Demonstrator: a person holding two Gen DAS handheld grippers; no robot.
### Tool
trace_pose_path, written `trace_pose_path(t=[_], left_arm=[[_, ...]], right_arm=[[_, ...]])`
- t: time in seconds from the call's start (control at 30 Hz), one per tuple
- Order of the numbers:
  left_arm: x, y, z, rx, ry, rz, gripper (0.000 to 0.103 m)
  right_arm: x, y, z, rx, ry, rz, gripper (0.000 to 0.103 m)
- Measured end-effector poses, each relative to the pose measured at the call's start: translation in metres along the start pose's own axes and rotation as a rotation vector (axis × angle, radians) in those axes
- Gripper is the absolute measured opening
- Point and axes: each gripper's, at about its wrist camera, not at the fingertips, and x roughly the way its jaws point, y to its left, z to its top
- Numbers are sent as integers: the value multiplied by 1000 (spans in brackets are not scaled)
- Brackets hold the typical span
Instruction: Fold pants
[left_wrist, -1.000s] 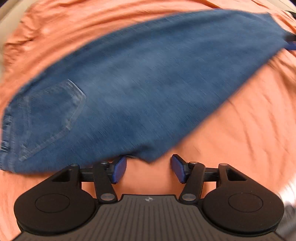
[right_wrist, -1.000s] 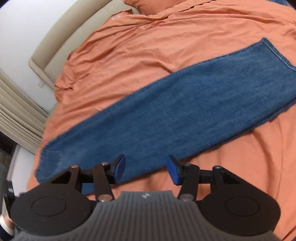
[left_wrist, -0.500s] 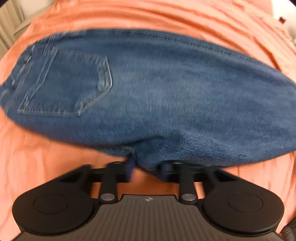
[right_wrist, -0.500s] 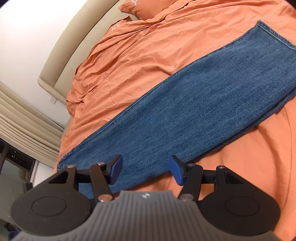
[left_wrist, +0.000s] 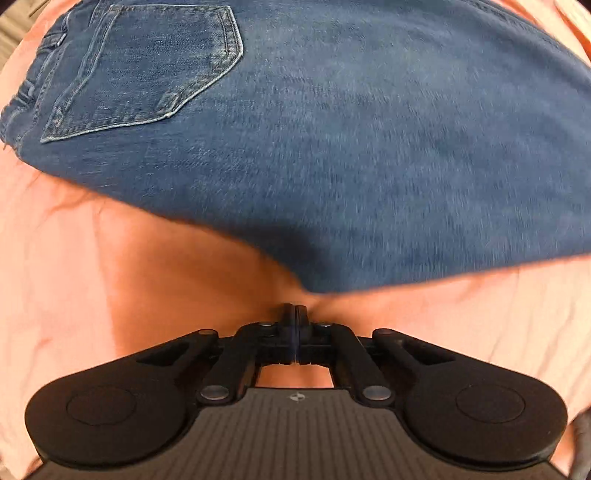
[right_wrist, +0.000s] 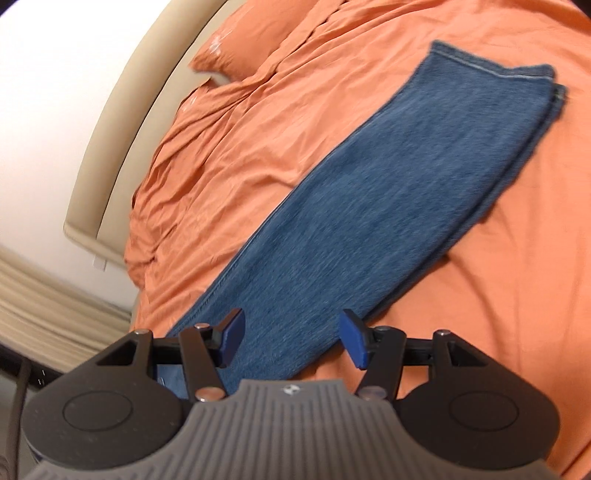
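Note:
Blue denim jeans (left_wrist: 332, 155) lie flat on an orange bedsheet (left_wrist: 110, 266), folded lengthwise, one leg on the other. The left wrist view shows the seat end with a back pocket (left_wrist: 144, 62) at upper left. My left gripper (left_wrist: 296, 314) is shut with nothing between its fingers, just below the crotch point of the jeans, apart from the cloth. In the right wrist view the legs (right_wrist: 388, 206) stretch away to the hems (right_wrist: 498, 70) at upper right. My right gripper (right_wrist: 291, 338) is open and empty above the jeans' near part.
The bed's beige headboard (right_wrist: 122, 140) curves along the left, with an orange pillow (right_wrist: 251, 40) by it. A white wall and pale curtains (right_wrist: 44, 314) lie beyond the bed's left edge. The sheet is wrinkled near the headboard.
My left gripper has closed from open and drawn back off the crotch edge; the jeans have slipped out of it. My right gripper has swung so the hems come into view.

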Motion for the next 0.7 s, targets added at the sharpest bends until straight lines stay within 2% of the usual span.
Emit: trace_pose_path(t=[0.07, 0.17, 0.2, 0.3, 0.4, 0.57, 0.7], left_arm=[[-15, 0, -8, 53, -42, 12, 2], [-42, -1, -19, 120, -107, -12, 7], [-52, -3, -21, 149, -144, -14, 10], [-79, -16, -22, 231, -257, -14, 11], [-105, -38, -9, 317, -364, -33, 11], [-115, -75, 13, 418, -484, -48, 14], [-85, -101, 46, 420, -500, -70, 14]], right_arm=[[-8, 1, 6, 21, -9, -6, 55], [-25, 11, 18, 5, -14, -14, 55], [-32, 16, 23, -6, -18, -16, 55], [-61, 25, 46, -37, -32, -38, 57], [-94, 28, 73, -48, -52, -72, 59], [-139, 9, 111, -34, -56, -153, 61], [-142, -21, 118, -93, -38, -261, 54]])
